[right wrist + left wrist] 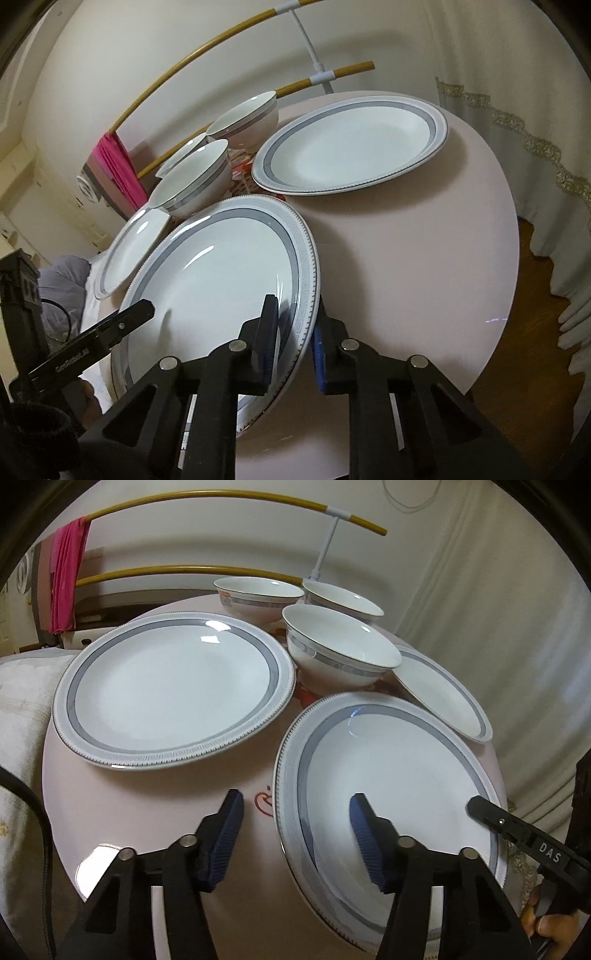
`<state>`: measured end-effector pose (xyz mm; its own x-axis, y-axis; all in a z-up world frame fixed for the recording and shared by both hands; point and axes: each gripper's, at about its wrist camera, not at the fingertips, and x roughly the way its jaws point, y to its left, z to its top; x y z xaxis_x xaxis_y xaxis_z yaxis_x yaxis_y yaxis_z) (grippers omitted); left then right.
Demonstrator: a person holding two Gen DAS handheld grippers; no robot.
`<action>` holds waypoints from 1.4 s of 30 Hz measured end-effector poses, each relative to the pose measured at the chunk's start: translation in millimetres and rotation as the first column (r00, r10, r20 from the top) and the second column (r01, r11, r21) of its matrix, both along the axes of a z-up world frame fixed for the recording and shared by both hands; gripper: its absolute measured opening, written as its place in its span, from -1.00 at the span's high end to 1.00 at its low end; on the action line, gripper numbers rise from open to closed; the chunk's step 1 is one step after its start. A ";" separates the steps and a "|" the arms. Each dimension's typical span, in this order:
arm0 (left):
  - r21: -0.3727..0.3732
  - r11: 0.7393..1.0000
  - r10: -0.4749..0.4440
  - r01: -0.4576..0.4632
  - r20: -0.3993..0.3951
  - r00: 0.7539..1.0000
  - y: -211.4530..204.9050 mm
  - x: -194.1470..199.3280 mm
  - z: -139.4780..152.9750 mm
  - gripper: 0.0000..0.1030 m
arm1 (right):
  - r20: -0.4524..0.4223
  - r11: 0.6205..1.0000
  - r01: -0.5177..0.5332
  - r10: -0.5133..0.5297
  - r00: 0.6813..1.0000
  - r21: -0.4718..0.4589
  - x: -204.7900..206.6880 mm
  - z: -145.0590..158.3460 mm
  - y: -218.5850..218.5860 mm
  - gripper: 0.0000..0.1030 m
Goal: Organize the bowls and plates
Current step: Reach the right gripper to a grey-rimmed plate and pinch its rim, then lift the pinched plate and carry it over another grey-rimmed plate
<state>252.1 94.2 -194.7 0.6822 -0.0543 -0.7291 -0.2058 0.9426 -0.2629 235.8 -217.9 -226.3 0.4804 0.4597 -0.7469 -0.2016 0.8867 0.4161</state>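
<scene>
Right wrist | right gripper (295, 332) clamps near plate (221, 266) rim

- Round pale pink table (424, 258), glossy top, small red motif (264, 803) printed near centre.
- Beyond the far edge at 12 o'clock: drying rack of yellow rails (221, 500) with white joints (338, 515); pink cloth (66, 579) draped over the rail at 10 o'clock.
- Plain cream wall (221, 539) behind the rack.
- At 3 o'clock in the right wrist view: cream curtain (517, 74) with gold lace trim (517, 136), scalloped hem hanging near a brown wooden floor (524, 332).
- At 9 o'clock in the left wrist view: white embroidered fabric (22, 720) beside the table.
- Dim, warm indoor light; soft glare on the tabletop.
</scene>
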 end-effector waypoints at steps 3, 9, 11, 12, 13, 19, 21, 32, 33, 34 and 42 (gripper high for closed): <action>0.008 1.000 0.010 -0.010 0.000 1.000 -0.1 3.8 -2.3 0.26 | -0.002 1.000 -0.007 0.007 1.000 0.030 2.0 -2.7 -2.8 0.70; -0.010 1.000 -0.019 0.019 0.001 1.000 -0.7 5.4 -5.5 0.58 | -0.018 0.996 -0.023 0.025 1.000 0.091 5.5 -6.7 -9.9 0.75; -0.022 0.999 -0.023 0.023 0.000 1.000 0.3 5.2 -6.9 0.58 | -0.022 0.995 -0.025 0.027 0.999 0.095 5.9 -7.2 -9.6 0.75; -0.027 0.999 -0.026 0.026 0.002 1.000 0.5 4.4 -8.0 0.58 | -0.022 0.995 -0.027 0.029 0.999 0.095 6.1 -7.2 -9.3 0.75; -0.033 0.999 -0.029 0.029 0.003 1.000 1.2 4.5 -8.4 0.57 | -0.023 0.995 -0.027 0.030 0.999 0.098 5.8 -7.4 -10.0 0.75; -0.014 1.000 -0.027 0.027 0.006 1.000 -2.2 2.5 -8.8 0.56 | -0.026 0.996 -0.025 0.027 0.999 0.091 5.9 -7.9 -8.5 0.74; -0.018 1.000 -0.024 0.024 0.010 1.000 -1.8 1.3 -8.9 0.58 | -0.017 0.997 -0.027 0.029 0.999 0.074 5.2 -6.7 -6.7 0.74; 0.020 1.000 -0.024 0.022 0.093 0.995 -3.9 -28.2 6.5 0.70 | 0.009 0.998 -0.051 0.050 0.999 0.036 -0.9 -0.7 -0.2 0.70; 0.018 1.000 -0.022 0.021 0.095 0.995 -3.7 -31.4 7.2 0.70 | 0.014 0.998 -0.055 0.055 0.998 0.033 -2.3 1.0 0.8 0.70; 0.018 1.000 -0.023 0.021 0.096 0.995 -3.8 -33.8 8.4 0.70 | 0.018 0.998 -0.058 0.058 0.998 0.032 -3.6 2.4 1.5 0.70; 0.036 0.999 -0.031 0.026 0.153 0.988 -16.9 -49.2 34.4 0.70 | 0.059 0.997 -0.062 0.060 0.996 0.044 -9.2 20.7 -7.6 0.69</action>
